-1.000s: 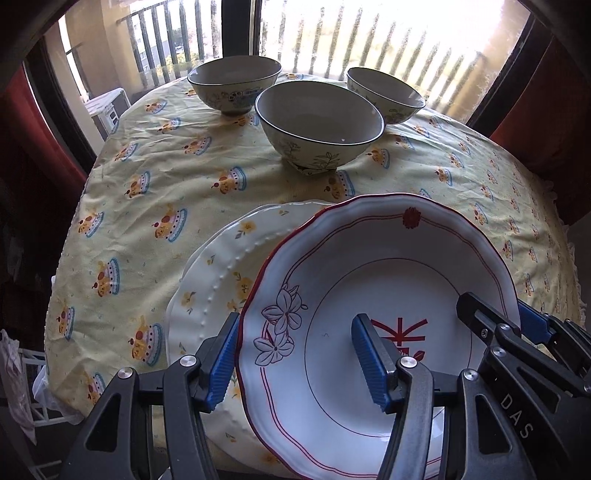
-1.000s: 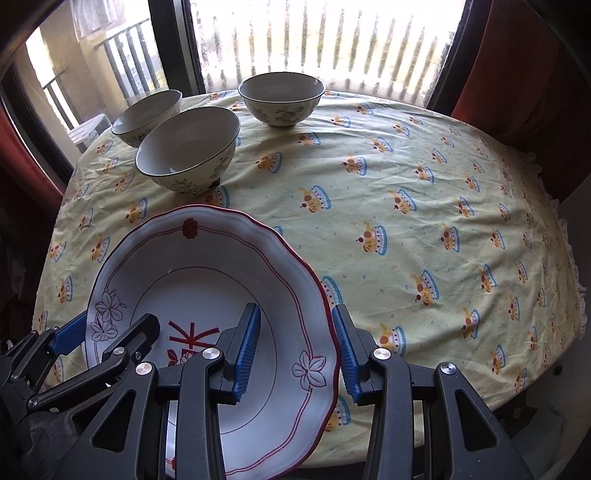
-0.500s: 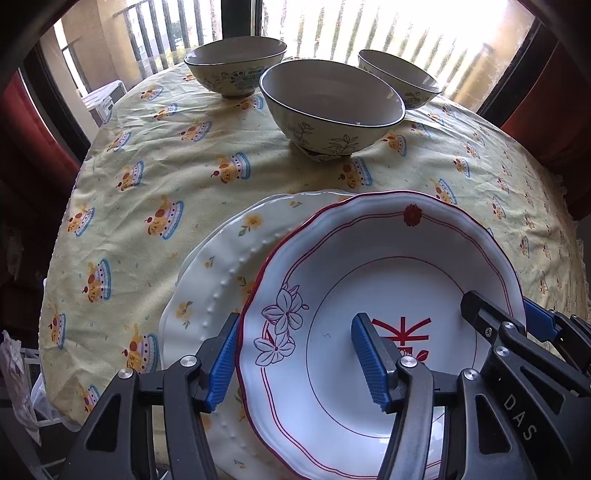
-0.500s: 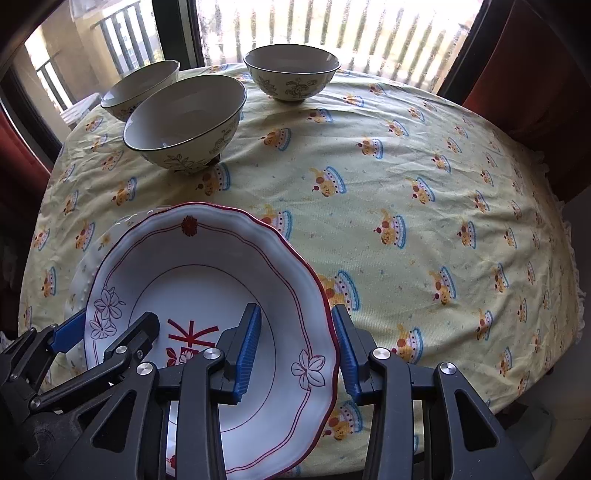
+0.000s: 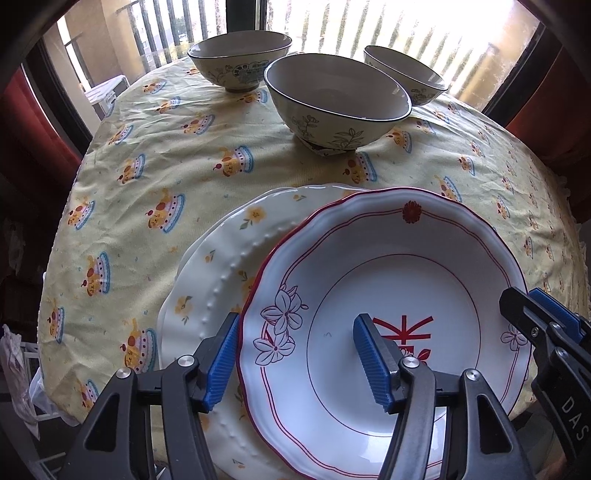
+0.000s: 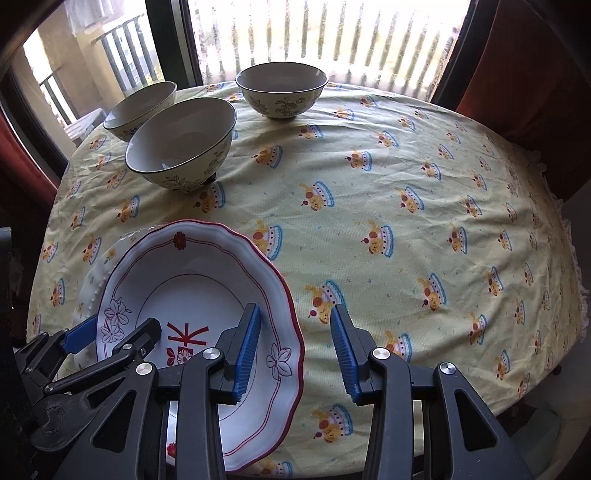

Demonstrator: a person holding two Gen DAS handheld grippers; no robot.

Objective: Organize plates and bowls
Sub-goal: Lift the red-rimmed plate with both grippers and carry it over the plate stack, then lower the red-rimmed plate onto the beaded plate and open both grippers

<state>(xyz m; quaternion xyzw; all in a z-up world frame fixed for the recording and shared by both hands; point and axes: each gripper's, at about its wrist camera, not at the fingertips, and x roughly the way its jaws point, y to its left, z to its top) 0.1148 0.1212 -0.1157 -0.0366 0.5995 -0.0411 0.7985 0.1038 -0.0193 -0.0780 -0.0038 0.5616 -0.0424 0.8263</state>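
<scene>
At the near edge of the tabletop [image 6: 406, 177], the red-rimmed plate [image 5: 388, 295] had sunk onto the yellow-flowered plate [image 5: 221, 266]. The left hand-held gripper [image 5: 295, 354] straddled its rim, spread; the right hand-held gripper [image 6: 293, 350] was closing around the opposite rim, not yet pinching. Stacking looked nearly finished; three bowls [image 5: 336, 99] waited beyond.

**A dining corner at home, right by the balcony**

We're looking at a round surface [image 6: 406, 192] dressed in a pale yellow cloth [image 5: 155, 177] printed with little cartoon cakes, frilled at the edge. Three floral bowls [image 6: 183, 146] and a pair of decorated plates [image 5: 388, 295] sit on it: family tableware. Behind, tall dark-framed glass doors [image 6: 173, 44] give onto a railed balcony [image 5: 159, 33] flooded with daylight, and red curtains [image 6: 535, 70] hang at either side. Everything says lived-in flat, mealtime spot.
</scene>
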